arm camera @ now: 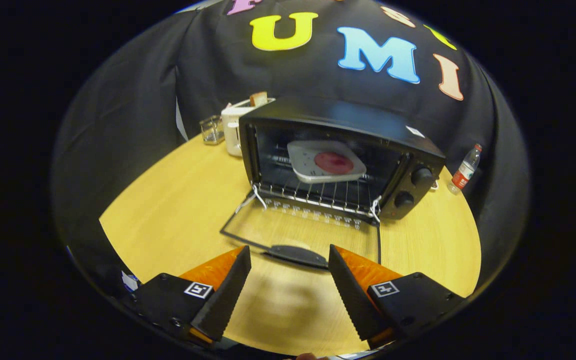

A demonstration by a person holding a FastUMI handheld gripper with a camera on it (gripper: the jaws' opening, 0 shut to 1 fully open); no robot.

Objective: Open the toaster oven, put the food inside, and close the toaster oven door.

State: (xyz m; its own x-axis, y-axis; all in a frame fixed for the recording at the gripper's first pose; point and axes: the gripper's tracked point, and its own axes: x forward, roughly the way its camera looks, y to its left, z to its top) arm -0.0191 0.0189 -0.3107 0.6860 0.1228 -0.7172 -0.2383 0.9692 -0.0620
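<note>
the toaster oven (340, 160) stood on the round wooden table (168, 215) with its glass door (303, 232) folded down flat in front of it. the food (334, 162), a red round piece on a pale tray (325, 161), was already inside the oven, resting on the wire rack (313, 195), toward the back. the gripper (288, 287) was just in front of the door, its fingers spread wide and holding nothing. the dark door handle (295, 255) lay between the fingertips and slightly beyond them.

to my judgement only the closing of the door remained. several things could go wrong here. the handle lay low, close to the table, so fingers that came down too steeply could hit the table or slip off the handle. if only one finger caught the door edge, the door could twist or fall back open. a strong push could slide the whole oven backward toward the white toaster (233, 130) and the small glass (212, 130) behind it on the left. the water bottle (464, 170), to the right of the oven, was well apart and in less danger.
</note>
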